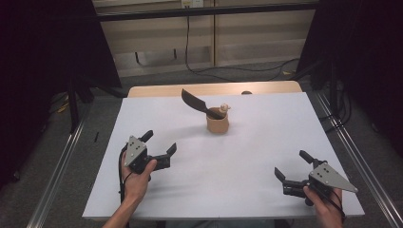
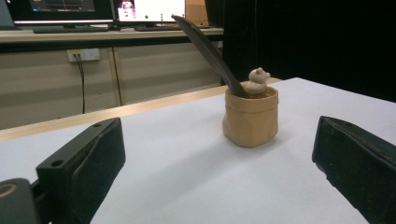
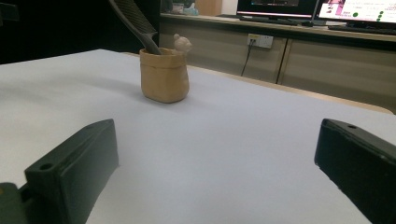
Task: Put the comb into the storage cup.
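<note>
Surface (image 1: 214, 185): white sheet over a pale wooden top; wood shows as a strip along the far edge.
Pot (image 1: 217, 123): small tan container with a soft, bag-like wall, upright on the surface, toward the far side and near the middle across; also seen in the left gripper view (image 2: 251, 117) and the right gripper view (image 3: 164, 75).
Dark feather (image 1: 197, 103): long, flat and dark, its lower end inside the pot, leaning up and away to the left in the high view; seen too at (image 2: 205, 51) and (image 3: 133, 22).
Figurine (image 1: 224, 109): small, pale and rounded, sitting at the pot's rim beside the feather; details too small to tell.
Left gripper (image 1: 160, 146): held in the person's left hand (image 1: 136, 178) at the near left of the surface, aimed toward the pot, well apart from it; fingers (image 2: 88, 163) spread wide, nothing between them.
Right gripper (image 1: 292, 166): held in the person's right hand (image 1: 328, 209) at the near right corner, well apart from the pot; fingers (image 3: 77, 170) spread wide, nothing between them.
Background: monitors (image 2: 105, 9) on a long bench beyond the surface.
</note>
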Available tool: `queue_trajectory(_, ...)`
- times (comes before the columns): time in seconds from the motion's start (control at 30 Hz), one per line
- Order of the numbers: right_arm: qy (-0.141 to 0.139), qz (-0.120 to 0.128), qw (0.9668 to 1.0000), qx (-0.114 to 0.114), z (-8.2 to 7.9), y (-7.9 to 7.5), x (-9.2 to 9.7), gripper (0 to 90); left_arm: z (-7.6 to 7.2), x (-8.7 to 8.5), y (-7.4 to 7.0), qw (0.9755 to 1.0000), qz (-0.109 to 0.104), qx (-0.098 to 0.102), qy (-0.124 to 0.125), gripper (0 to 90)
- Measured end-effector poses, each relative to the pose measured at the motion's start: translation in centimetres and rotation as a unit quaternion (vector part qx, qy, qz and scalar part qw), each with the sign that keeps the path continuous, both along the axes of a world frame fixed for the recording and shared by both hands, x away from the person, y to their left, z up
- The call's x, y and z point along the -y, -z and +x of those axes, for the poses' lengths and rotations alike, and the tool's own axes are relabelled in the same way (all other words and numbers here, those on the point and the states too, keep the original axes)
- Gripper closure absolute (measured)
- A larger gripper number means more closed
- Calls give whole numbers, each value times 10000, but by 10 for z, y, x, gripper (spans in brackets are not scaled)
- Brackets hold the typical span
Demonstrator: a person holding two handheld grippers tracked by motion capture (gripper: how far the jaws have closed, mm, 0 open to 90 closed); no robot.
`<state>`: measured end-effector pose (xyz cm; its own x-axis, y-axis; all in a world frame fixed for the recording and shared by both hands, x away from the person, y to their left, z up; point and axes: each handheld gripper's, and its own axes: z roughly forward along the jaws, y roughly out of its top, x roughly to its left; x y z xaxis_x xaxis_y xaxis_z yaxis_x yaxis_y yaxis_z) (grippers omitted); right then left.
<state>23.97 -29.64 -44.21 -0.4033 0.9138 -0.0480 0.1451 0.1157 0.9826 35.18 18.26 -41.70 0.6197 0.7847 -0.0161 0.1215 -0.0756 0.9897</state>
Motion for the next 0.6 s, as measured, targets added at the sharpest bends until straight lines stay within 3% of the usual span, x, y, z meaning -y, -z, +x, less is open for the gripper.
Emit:
queue_trajectory(0.13,4,-7,10000,14,0,0,0,0,-5,-6,1,10000,36,-46,-79,29)
queue_trajectory(0.27,-10,10,10000,47,0,0,0,0,-12,-12,3,9998,-153,-98,-103,35)
queue_trajectory(0.37,7,14,10000,69,-1,-1,-1,0,-15,-18,3,9999,-18,-27,-143,35)
queue_trajectory(0.6,44,-3,10000,86,-1,-1,-1,0,-25,-28,3,9996,-36,24,-276,35)
